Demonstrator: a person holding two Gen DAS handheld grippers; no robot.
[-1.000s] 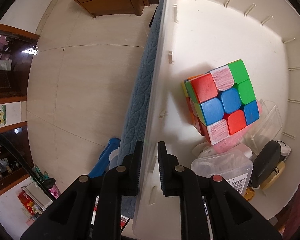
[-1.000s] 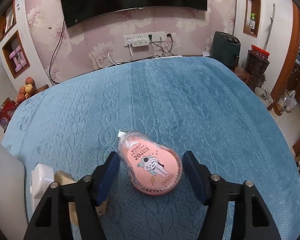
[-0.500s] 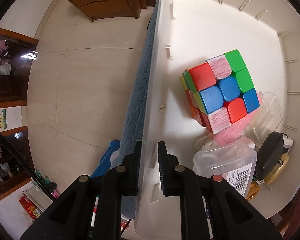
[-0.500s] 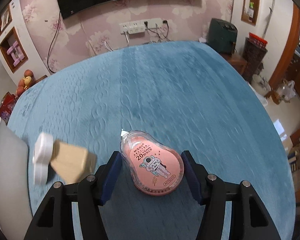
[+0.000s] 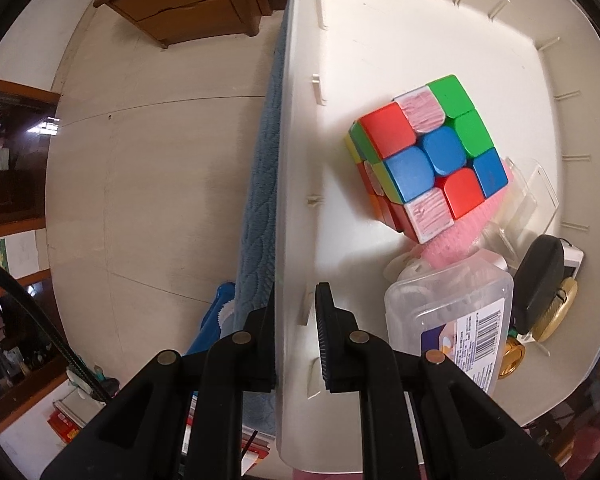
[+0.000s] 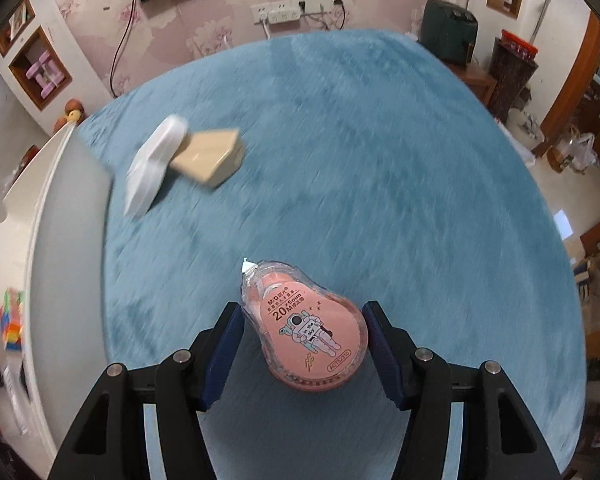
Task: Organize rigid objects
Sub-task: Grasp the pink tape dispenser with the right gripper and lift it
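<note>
Your right gripper (image 6: pixel 302 344) jaws clamp the correction tape (image 6: pixel 306 328), your left gripper (image 5: pixel 296 336) jaws pinch the bin wall (image 5: pixel 296 200); a loosened pinch risks tipping the bin.

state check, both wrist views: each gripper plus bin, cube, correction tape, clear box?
left gripper: shut on white bin wall
white bin: gripped at wall, holding items
puzzle cube: scrambled, tilted, in bin
clear plastic box: closed, in bin
right gripper: shut on correction tape
correction tape: held between fingers

One puzzle cube (image 5: pixel 428 160), one correction tape (image 6: pixel 308 328), one bin (image 5: pixel 380 40) — two grippers (image 5: pixel 294 332) (image 6: pixel 304 348)
</note>
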